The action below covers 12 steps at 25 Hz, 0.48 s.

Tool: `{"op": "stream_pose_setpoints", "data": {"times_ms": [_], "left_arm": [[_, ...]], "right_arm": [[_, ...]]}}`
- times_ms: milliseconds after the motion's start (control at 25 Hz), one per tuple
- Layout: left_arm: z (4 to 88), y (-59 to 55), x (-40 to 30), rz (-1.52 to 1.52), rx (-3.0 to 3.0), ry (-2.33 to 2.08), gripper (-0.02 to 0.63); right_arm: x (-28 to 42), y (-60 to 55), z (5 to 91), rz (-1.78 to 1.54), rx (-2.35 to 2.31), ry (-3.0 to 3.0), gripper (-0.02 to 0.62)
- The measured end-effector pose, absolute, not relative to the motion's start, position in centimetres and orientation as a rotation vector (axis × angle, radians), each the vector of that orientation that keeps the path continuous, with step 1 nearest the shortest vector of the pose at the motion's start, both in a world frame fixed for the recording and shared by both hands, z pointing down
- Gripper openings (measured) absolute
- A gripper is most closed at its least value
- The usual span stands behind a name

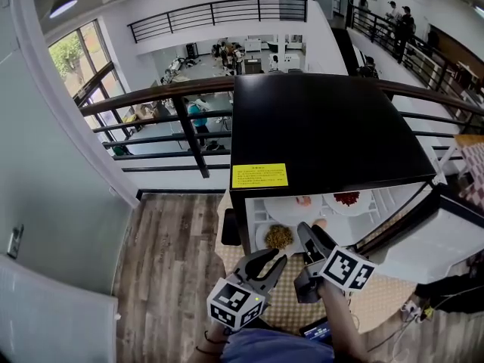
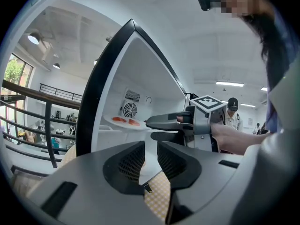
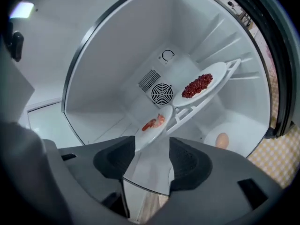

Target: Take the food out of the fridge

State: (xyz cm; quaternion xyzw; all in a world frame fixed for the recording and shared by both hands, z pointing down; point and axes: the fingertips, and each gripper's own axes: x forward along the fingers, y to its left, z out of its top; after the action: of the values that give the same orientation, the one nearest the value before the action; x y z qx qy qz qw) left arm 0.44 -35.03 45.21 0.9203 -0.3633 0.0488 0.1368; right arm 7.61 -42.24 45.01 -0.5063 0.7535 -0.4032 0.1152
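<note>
A black mini fridge (image 1: 325, 127) stands open in the head view. On its upper shelf sit a white plate of pink food (image 1: 302, 200) and a plate of red food (image 1: 346, 198); lower down is a plate of brown food (image 1: 278, 237). My right gripper (image 1: 311, 233) is at the fridge mouth, open and empty. My left gripper (image 1: 271, 263) hangs just left of it, jaws slightly apart and empty. The right gripper view (image 3: 151, 161) looks into the fridge at the pink food (image 3: 153, 122), the red food (image 3: 197, 85) and an egg-like item (image 3: 222, 139) below.
The fridge door (image 1: 446, 240) swings open to the right. A yellow checked mat (image 1: 287, 305) lies under the fridge on a wooden floor. A dark railing (image 1: 189, 127) runs behind. In the left gripper view a person (image 2: 230, 111) stands beyond the right gripper (image 2: 161, 123).
</note>
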Motion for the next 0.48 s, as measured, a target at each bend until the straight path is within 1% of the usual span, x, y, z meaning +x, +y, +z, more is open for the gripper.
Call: {"op": "stream_pose_setpoints", "data": {"times_ms": [320,480], "left_arm": [[45.5,-35.8,-0.3,0.15,2.652,-1.07,0.077],[45.4,-36.2,-0.9,0.133,2.626,-1.096,0.081]], "right_arm": [[6.9,-44.3,46.1,-1.249,-1.463,2.171,0.218],[7.0,-44.1,45.9,-1.279,-1.428,2.133,0.189]]}}
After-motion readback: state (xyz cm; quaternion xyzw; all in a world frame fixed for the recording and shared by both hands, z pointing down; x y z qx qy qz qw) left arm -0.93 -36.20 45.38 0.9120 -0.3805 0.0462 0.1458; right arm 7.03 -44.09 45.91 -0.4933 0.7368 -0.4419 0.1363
